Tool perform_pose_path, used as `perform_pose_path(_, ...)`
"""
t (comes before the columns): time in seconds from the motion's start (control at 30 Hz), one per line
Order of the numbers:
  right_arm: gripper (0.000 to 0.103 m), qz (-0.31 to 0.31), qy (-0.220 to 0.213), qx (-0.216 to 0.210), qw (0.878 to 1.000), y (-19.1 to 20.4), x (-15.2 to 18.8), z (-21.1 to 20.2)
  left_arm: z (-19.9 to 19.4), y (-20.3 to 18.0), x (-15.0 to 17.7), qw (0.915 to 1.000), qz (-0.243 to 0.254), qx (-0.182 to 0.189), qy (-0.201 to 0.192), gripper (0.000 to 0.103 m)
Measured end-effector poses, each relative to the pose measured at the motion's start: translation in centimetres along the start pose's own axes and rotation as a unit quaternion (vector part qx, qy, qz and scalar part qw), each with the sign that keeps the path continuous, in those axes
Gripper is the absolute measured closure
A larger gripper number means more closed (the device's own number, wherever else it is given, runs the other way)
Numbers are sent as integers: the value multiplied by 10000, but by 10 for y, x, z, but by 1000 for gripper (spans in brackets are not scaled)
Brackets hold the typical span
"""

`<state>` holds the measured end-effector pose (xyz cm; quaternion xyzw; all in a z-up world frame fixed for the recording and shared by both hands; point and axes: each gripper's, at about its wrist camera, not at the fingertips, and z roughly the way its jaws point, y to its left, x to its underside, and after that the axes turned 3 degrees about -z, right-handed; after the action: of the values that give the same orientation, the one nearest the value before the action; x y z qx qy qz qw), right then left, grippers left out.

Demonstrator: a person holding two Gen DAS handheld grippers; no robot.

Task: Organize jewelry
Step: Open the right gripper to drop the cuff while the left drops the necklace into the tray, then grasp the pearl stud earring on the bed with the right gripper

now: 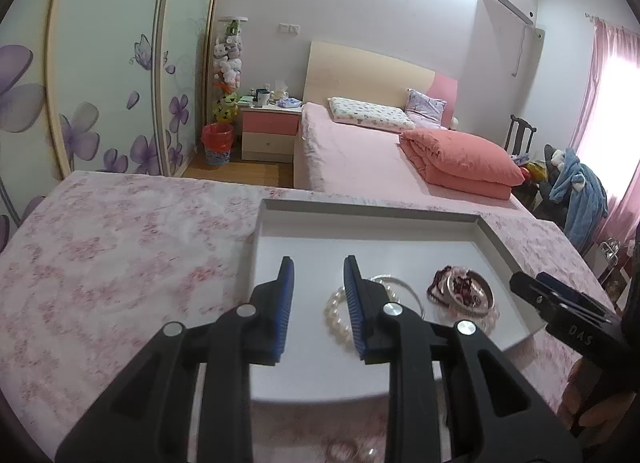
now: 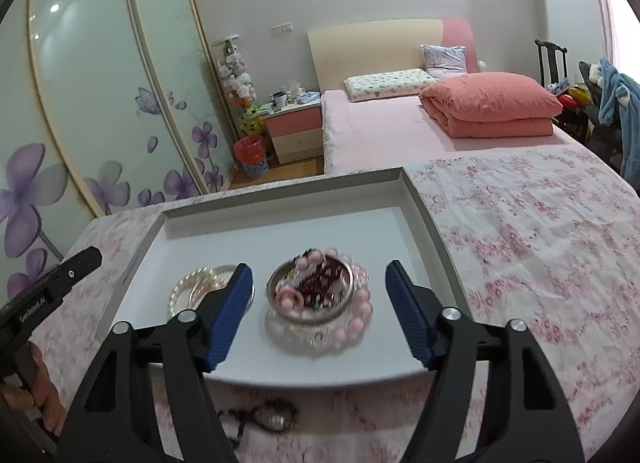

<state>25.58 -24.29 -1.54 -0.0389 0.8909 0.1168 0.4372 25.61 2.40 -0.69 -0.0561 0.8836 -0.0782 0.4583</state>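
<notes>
Two grippers hover over the shallow white rectangular tray (image 2: 436,223) on the pink floral tabletop (image 2: 520,231). Right gripper (image 2: 320,303), fingers wide apart and empty, frames the piled pink bead bracelets (image 2: 320,295); left gripper (image 1: 319,299), half-parted, empty, sits above the white pearl bracelet (image 1: 334,313). Judged: sorting underway; loose dark beads (image 2: 260,417) outside the tray need collecting next.

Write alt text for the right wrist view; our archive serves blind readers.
An open right gripper hovers over a shallow white tray holding stacked bracelets, pink beads among them, and a pearl bracelet. The tray sits on a pink floral cloth in a bedroom.
</notes>
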Motion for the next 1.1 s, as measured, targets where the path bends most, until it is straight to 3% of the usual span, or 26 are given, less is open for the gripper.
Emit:
perform_pose_path(0.17, 46, -166, 115, -21, 9998, 1, 14, -18, -26, 11, 15, 9999, 86, -142, -3, 69)
perform_pose_path(0.43, 68, -571, 799, -121, 9951, 7, 50, -20, -51, 39, 47, 9988, 127, -374, 301, 61)
perform_pose_path(1.1, 84, -1148, 1211, -108, 9859, 42, 67, 4, -50, 58, 70, 9973, 36, -479, 552, 57)
